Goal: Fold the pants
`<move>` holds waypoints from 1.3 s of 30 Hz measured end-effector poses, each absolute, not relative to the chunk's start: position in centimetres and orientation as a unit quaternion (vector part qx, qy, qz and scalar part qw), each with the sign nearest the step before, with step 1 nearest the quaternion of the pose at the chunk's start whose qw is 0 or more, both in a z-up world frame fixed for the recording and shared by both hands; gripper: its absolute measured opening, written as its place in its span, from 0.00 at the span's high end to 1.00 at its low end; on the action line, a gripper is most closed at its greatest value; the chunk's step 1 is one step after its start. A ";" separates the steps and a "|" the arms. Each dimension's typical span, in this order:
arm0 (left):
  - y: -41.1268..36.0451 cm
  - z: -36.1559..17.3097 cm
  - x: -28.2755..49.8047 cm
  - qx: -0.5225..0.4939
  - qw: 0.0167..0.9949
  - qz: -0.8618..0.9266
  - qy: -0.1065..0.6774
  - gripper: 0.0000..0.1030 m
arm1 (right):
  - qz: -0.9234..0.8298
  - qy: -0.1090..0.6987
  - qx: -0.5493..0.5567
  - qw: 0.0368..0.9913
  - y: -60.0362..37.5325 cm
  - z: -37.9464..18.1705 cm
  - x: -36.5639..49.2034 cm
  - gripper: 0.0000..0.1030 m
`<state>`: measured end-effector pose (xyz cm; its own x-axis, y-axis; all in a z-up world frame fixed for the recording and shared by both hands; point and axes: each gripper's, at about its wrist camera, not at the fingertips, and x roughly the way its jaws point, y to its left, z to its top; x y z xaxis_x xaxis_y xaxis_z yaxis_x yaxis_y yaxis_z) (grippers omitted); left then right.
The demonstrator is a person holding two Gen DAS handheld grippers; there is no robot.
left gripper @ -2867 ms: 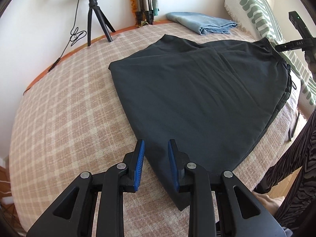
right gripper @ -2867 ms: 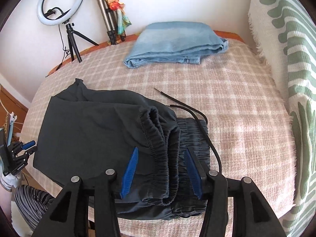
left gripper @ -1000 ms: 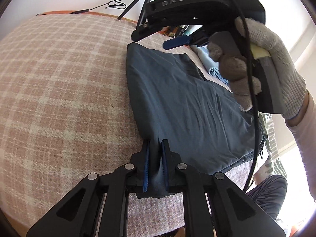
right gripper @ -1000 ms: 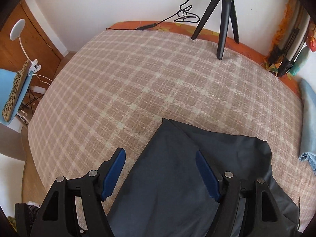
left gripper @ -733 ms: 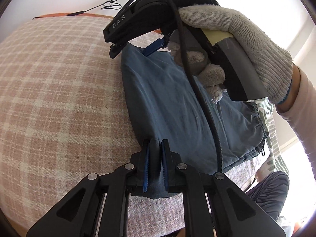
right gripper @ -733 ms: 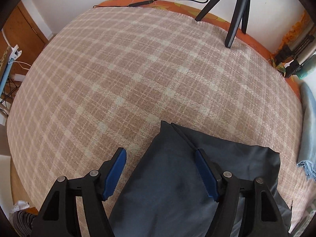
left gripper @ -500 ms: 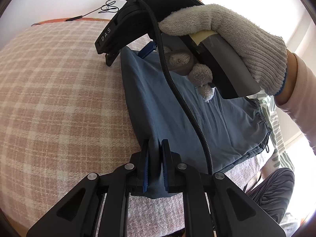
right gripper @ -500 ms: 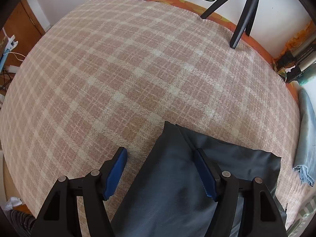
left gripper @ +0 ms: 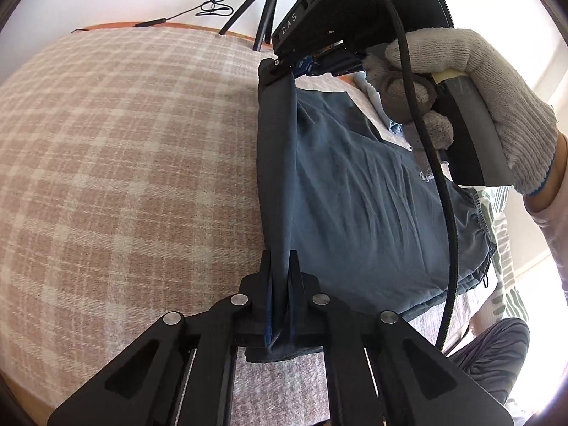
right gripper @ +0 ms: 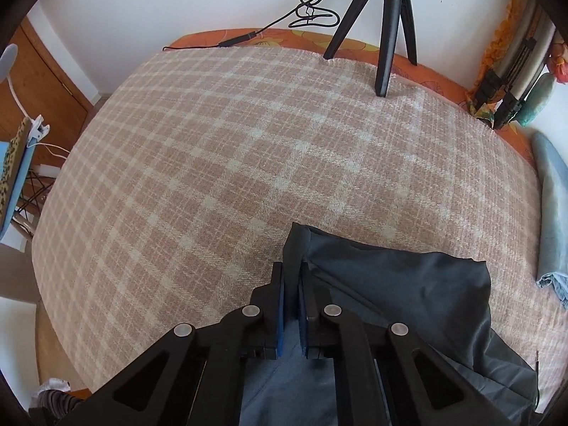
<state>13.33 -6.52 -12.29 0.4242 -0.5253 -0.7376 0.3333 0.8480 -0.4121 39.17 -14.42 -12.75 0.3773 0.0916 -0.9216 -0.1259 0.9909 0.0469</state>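
Pinching pants (left gripper: pixel 355 191) hem between both fingers, left gripper (left gripper: pixel 280 305), right gripper (right gripper: pixel 291 305).

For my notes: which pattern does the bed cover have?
The bed cover is pink-beige plaid with cream lines, clearest in the right wrist view.

The only writing that can be read is the word "DAS", in pale capital letters on the black housing of the right gripper (left gripper: pixel 298 65), seen from the left wrist camera. The letters run slantwise along the housing's side, above the spot where that gripper meets the dark pants (left gripper: pixel 355 177). The right wrist view shows no lettering, label, number or sign on anything. The gloved hand (left gripper: pixel 479 106) around the gripper's handle bears no print either.
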 end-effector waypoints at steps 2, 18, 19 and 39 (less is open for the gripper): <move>-7.0 -10.9 12.8 -0.106 0.841 -0.270 0.457 0.97 | 0.072 0.541 -0.001 0.838 -15.2 -11.3 38.3 0.97; -19.4 -1.3 9.6 -0.065 0.814 -0.423 0.392 0.98 | 0.059 0.428 0.127 0.893 -30.3 -0.3 28.6 0.97; -20.1 -1.0 9.6 -0.065 0.812 -0.430 0.390 0.98 | 0.052 0.423 0.136 0.894 -31.7 0.0 28.0 0.97; -34.6 -2.6 5.4 0.011 0.734 -0.526 0.429 0.98 | -0.032 0.411 0.246 0.877 -50.8 -5.5 16.9 0.97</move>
<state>5.43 -34.58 -2.61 0.0782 -0.7622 -0.6426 0.7818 0.4469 -0.4348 16.91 -50.84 -5.52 0.6607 0.1468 -0.7362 0.2574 0.8770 0.4058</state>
